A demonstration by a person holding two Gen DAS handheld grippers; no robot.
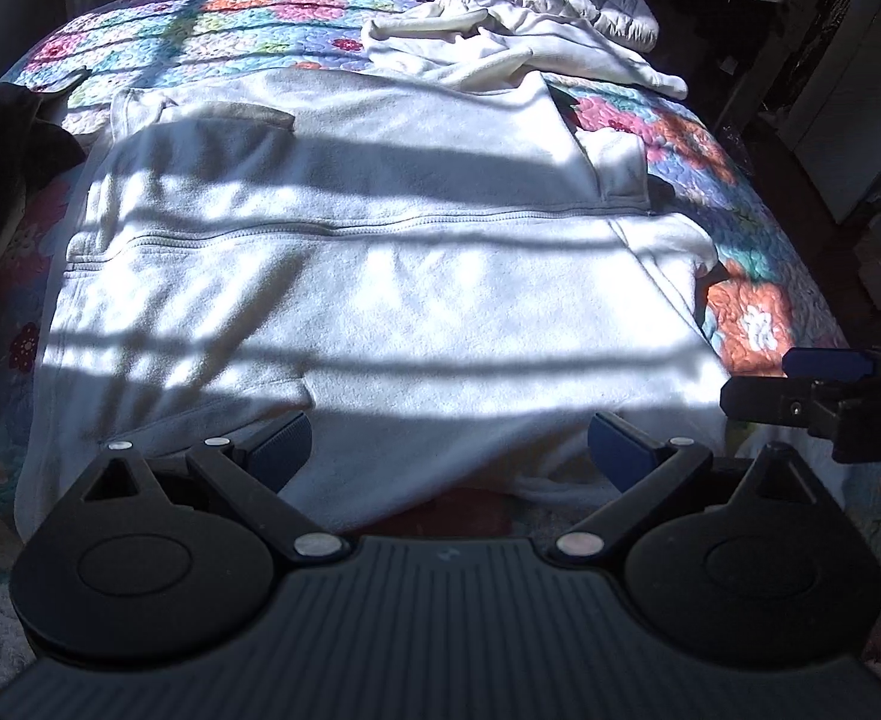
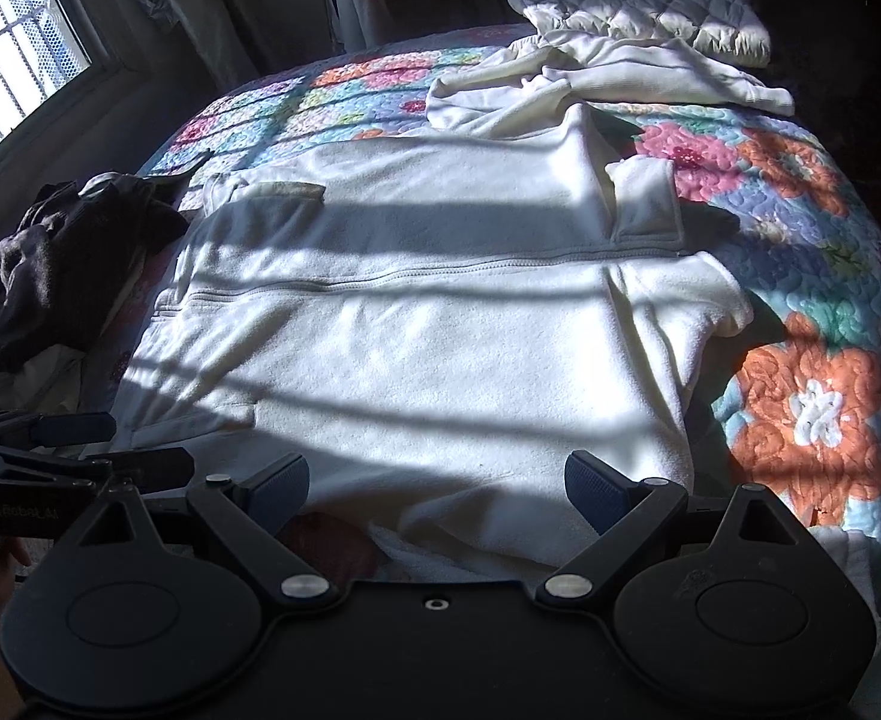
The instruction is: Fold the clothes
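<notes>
A white fleece zip jacket (image 1: pixel 350 276) lies spread flat across the floral quilt, zipper running left to right, collar at the right; it also shows in the right wrist view (image 2: pixel 428 324). My left gripper (image 1: pixel 449 450) is open and empty, its blue pads just above the jacket's near edge. My right gripper (image 2: pixel 437 489) is open and empty over the same near edge. The right gripper shows at the right edge of the left wrist view (image 1: pixel 800 387), and the left gripper at the left edge of the right wrist view (image 2: pixel 74 444).
The floral quilt (image 2: pixel 812 396) covers the bed. A crumpled cream garment (image 2: pixel 596 78) and a white quilted piece (image 2: pixel 644 12) lie at the far end. A dark clothes pile (image 2: pixel 74 258) sits at the left edge. A window (image 2: pixel 8 54) is far left.
</notes>
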